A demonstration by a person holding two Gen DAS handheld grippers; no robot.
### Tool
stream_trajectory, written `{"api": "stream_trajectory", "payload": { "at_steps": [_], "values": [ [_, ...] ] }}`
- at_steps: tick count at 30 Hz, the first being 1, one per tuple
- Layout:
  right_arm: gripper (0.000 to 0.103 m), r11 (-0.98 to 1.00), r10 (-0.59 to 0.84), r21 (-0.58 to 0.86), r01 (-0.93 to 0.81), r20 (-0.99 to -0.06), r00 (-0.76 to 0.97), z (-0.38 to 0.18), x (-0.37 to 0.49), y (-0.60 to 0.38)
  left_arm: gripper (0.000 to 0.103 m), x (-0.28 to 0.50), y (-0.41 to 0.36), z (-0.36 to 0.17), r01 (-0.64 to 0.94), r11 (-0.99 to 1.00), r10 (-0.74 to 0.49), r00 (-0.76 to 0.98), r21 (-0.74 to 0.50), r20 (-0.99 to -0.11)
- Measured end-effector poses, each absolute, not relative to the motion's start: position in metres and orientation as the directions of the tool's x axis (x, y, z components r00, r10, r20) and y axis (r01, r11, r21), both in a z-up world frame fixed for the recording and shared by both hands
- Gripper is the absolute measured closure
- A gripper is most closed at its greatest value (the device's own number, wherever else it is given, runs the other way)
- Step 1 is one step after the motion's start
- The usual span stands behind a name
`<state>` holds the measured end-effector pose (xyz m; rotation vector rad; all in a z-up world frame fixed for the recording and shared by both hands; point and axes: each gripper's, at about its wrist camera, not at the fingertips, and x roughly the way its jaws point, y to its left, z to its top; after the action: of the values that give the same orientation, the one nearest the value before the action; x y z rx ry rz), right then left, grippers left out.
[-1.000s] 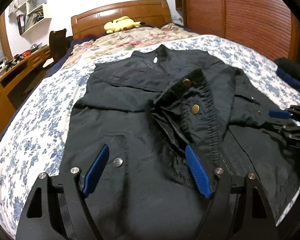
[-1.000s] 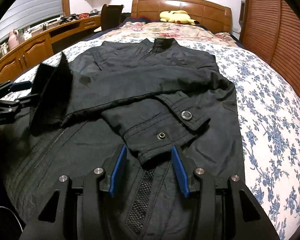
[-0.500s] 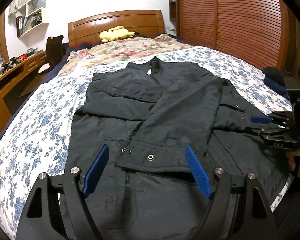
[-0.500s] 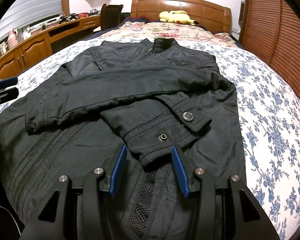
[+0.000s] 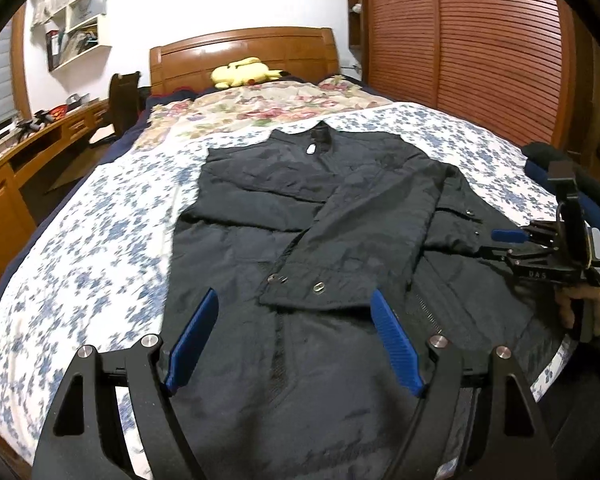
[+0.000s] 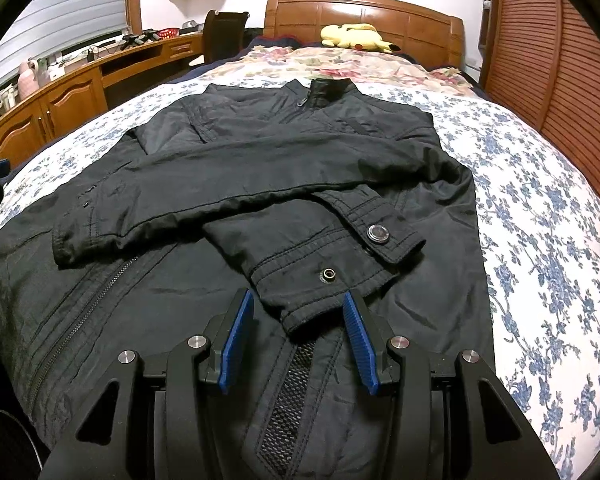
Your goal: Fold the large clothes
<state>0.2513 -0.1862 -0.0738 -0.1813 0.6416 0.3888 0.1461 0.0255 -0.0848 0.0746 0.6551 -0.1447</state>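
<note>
A black jacket lies front-up on a bed covered by a white sheet with blue flowers, its collar toward the wooden headboard. The front is zipped, with the pull just below the collar and a second zip running down the lower panel. Both sleeves are folded in across the chest and overlap: one runs from the right shoulder toward the left side of the right wrist view, and the other cuff lies lower, near the hem. That cuff has rows of stitching, a metal snap button on its tab and a snap socket beside it. A strip of mesh lining shows at the hem. The fabric is matte, lightly creased, and flat on the sheet. The right gripper hangs just above the cuff's end with its blue-padded jaws partly apart and nothing pinched. The left gripper hovers over the lower jacket with its jaws spread wide and empty. A yellow plush rests by the headboard.
</note>
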Motion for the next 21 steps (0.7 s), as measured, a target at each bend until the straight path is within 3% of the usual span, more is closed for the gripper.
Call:
{"api": "stream_trajectory", "payload": {
  "at_steps": [10, 21],
  "values": [
    [0.055, 0.916, 0.298, -0.026, -0.4, -0.625, 0.721, -0.089, 0.264, -0.186, 0.023, 0.125, 0.078, -0.118, 0.061, 0.998, -0.057, 0.727, -0.019, -0.684],
    [0.053, 0.917, 0.278, -0.057, -0.394, -0.617, 0.736, -0.092, 0.261, -0.181, 0.019, 0.133, 0.12, -0.157, -0.05, 0.998, 0.057, 0.64, 0.032, -0.766]
  ]
}}
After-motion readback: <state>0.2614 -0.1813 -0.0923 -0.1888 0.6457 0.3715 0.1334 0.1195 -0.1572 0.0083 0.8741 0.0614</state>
